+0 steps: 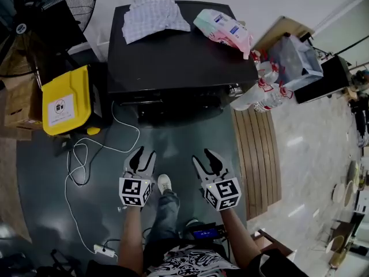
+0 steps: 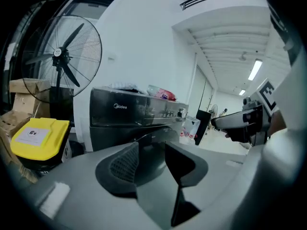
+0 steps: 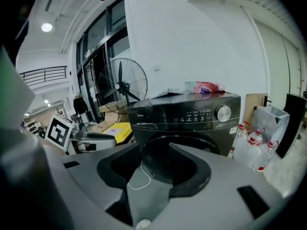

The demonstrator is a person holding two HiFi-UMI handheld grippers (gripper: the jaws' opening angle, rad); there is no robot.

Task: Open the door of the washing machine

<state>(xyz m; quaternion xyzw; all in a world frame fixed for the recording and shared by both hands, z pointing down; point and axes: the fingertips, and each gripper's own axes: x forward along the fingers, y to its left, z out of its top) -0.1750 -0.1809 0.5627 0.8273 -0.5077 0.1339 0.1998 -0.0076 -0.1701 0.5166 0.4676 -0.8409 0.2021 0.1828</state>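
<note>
The black front-loading washing machine (image 1: 173, 56) stands at the far end of the floor, and its round door (image 3: 192, 150) is closed under the control panel and knob (image 3: 223, 112). Both grippers hover over the floor in front of it, well apart from it. My left gripper (image 1: 143, 154) points at the machine's left part (image 2: 127, 111), jaws partly apart with nothing between them. My right gripper (image 1: 204, 156) faces the door, its jaws wide with nothing between them. Each gripper shows in the other's view, the right gripper (image 2: 244, 123) and the left gripper (image 3: 88, 139).
A checked cloth (image 1: 153, 16) and a pink-and-white packet (image 1: 225, 30) lie on the machine's top. A yellow bin (image 1: 66, 100) and a big fan (image 1: 52, 4) stand left of it. Water bottles (image 1: 265, 94) and a slatted wooden board (image 1: 256, 154) are at the right. A white cable (image 1: 86, 154) trails over the floor.
</note>
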